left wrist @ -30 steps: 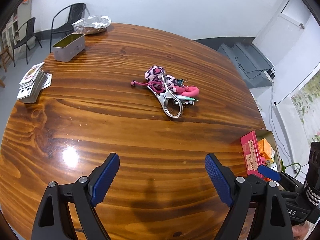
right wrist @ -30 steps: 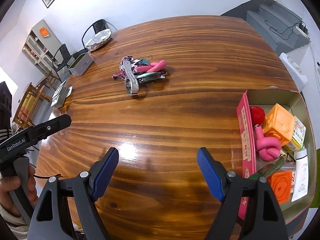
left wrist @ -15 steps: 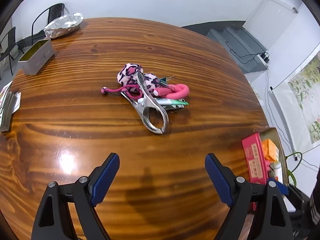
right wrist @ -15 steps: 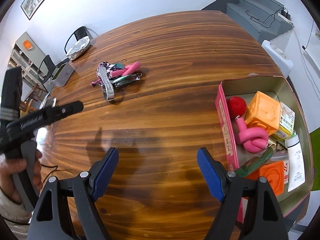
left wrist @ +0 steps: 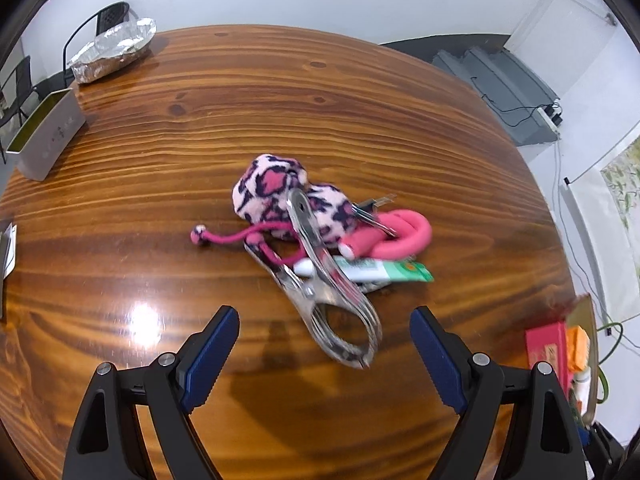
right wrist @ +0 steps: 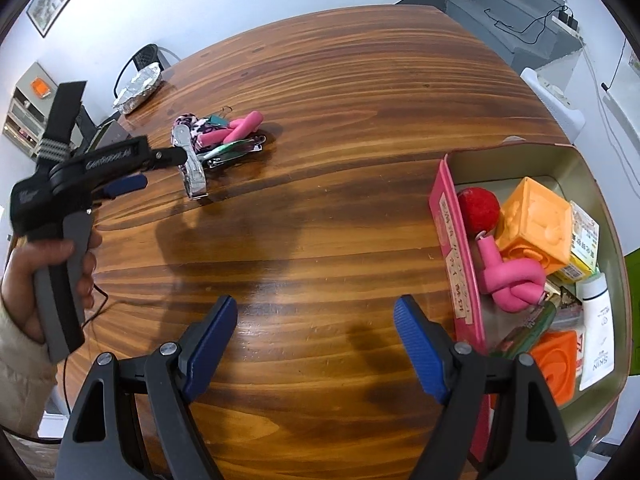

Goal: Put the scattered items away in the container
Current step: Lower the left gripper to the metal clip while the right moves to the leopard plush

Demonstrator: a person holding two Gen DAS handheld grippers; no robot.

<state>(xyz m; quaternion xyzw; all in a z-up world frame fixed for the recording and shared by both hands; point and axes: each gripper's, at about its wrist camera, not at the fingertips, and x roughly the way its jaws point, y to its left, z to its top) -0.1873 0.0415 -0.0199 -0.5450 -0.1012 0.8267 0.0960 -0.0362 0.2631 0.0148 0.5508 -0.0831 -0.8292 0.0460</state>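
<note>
Aiming at the clamp [left wrist: 332,300] atop the pile, I held my left gripper [left wrist: 324,356] unclenched and empty, my right gripper [right wrist: 316,348] likewise, near the box [right wrist: 612,232].

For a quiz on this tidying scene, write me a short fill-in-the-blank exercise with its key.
1. The pile's big metal clip lies partly on top of a leopard-print pouch coloured black and ____.
2. The orange cube sits inside the ____.
3. Both the left tongs and the right tongs hold ____.
4. The foil-covered dish stands at the table's ____ edge.

Missing words: pink; container; nothing; far
</note>
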